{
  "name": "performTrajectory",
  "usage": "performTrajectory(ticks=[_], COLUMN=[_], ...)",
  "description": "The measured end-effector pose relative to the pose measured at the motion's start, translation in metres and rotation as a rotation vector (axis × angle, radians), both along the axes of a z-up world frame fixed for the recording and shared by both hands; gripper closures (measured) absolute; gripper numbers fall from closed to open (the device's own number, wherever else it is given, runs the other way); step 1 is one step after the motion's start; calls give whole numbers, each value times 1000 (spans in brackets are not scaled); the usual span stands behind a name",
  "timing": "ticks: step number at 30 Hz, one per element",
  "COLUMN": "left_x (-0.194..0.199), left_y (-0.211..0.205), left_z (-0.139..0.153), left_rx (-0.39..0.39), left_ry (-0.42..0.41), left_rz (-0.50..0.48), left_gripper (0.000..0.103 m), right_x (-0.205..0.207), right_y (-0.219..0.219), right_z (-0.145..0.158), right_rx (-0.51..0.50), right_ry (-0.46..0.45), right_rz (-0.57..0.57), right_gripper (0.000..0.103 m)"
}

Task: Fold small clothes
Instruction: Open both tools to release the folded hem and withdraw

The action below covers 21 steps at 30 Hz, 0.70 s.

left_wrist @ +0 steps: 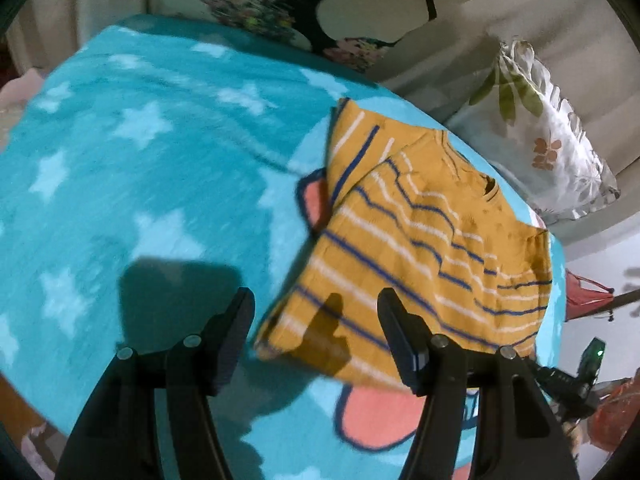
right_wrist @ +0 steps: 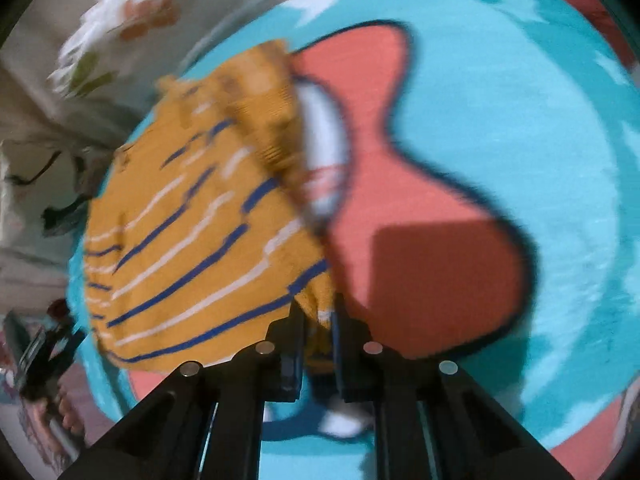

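Item one: small mustard-yellow shirt (left_wrist: 404, 248) with blue and white stripes, lying on a turquoise blanket (left_wrist: 132, 168) printed with pale stars and a coral cartoon figure outlined in dark blue. In the left wrist view the shirt sits toward the right side of the blanket, one sleeve turned over onto the body, neck opening facing the far edge; its near hem is lifted a little off the blanket.

Item two: left tool (left_wrist: 316, 304), black, two fingers standing apart with nothing between the pads; its right finger overlaps the shirt's near hem in the view, its left finger hangs over bare blanket. Contact with the cloth cannot be told.

Item three: right tool (right_wrist: 318, 316), black, jaws drawn nearly together and pinching a bunched corner of the shirt's edge, the yellow fabric visibly caught between the pads. This view is motion-blurred.

Item four: floral pillow (left_wrist: 548, 136), white with green and rust leaves, just beyond the blanket's far right edge.
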<state>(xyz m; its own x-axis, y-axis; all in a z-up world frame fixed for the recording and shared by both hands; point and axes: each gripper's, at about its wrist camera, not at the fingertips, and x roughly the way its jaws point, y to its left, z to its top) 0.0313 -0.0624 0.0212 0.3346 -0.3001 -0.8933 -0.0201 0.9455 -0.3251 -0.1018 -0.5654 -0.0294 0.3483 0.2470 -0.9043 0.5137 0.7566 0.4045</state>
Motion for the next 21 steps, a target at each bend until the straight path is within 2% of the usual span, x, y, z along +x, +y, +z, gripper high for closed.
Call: performTrajectory(ticks=[2,3,7,11,15,17,19,21], left_x=[-12,-23,-57,-95,-134,-147,-153,-152], left_y=[-1,0,-1,-4,-5,-1,3,8], left_z=[5,9,23,50,86,100,108,110], left_rx=[25,36,108,227,317,311,300,310], left_ry=[-15,-28,-80,-205,-374,-421,-433,-414], left_rz=[23,36,57,107,188,206,217,234], left_gripper=[40,40,40,40,11,8,7,7], right_x=[-6,-11,-21,-8,31,53,73,92], right_y=[-10,-13,-18,5,53,68,73,73], right_z=[9,17,48,65,59,52,43,32], right_rx=[-63,-91,-85,-91,-137,-183,-201,-230], right_ry=[18,-3,-145,-245,-251,-249,-231,-203], right_rz=[6,20,35,111,240,274,290,284], right_gripper=[90,84,84,84,80,71,65,65])
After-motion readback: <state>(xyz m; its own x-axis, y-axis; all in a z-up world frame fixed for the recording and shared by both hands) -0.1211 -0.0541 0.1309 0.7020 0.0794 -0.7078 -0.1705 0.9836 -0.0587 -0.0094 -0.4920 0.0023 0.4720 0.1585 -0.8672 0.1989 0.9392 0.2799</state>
